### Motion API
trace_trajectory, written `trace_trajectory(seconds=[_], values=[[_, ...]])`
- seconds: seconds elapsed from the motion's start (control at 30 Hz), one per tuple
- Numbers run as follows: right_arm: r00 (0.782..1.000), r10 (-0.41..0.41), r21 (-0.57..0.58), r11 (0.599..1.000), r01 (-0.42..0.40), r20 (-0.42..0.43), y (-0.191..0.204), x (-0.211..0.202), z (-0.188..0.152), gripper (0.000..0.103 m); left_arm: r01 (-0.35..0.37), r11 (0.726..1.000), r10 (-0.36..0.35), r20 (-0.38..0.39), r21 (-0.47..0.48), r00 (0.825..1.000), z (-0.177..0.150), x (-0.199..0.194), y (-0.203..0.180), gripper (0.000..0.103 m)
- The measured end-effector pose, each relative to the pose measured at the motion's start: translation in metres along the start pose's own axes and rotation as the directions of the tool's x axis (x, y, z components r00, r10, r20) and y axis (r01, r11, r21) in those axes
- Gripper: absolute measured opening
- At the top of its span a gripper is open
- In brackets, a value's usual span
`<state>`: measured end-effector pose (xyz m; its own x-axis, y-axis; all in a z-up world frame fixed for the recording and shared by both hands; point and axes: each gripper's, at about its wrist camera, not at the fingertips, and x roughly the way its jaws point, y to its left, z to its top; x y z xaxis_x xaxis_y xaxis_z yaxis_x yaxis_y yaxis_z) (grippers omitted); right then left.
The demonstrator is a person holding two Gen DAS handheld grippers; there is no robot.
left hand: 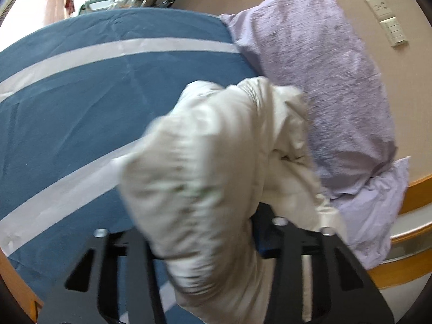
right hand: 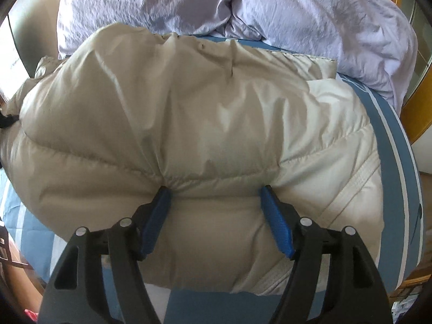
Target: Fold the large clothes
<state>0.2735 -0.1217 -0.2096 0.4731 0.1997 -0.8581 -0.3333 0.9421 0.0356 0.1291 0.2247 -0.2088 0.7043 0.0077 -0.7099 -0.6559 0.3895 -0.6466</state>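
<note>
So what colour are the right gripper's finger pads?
Blue pads, clearest in the right wrist view, pressed against the beige puffer jacket.

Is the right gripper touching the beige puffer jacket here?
Touching. The right wrist view shows the right gripper spread wide, both blue fingertips pressed into the beige puffer jacket, the fabric dimpling and puckering at each tip.

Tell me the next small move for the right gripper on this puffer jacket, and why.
Probably close the right gripper: its jaws are open, pressing a puffy bulge of the beige puffer jacket between them, while the left gripper already holds a bunched part.
</note>
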Motion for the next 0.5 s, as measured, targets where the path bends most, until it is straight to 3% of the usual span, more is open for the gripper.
trace_trajectory(seconds=[0.23,0.5], values=[[1.000,-0.011,-0.001,1.000,0.011,-0.001,-0.001,0.002,0.001,0.070,0.151,0.984,-0.153,0.015,0.094,0.988,-0.005,-0.032,-0.049,0.027],[1.000,0.006,0.020,1.000,-0.006,-0.011,-0.007,0.003,0.003,0.070,0.353,0.902,-0.347,-0.069,0.248,0.935,-0.043,-0.062,-0.135,0.026]])
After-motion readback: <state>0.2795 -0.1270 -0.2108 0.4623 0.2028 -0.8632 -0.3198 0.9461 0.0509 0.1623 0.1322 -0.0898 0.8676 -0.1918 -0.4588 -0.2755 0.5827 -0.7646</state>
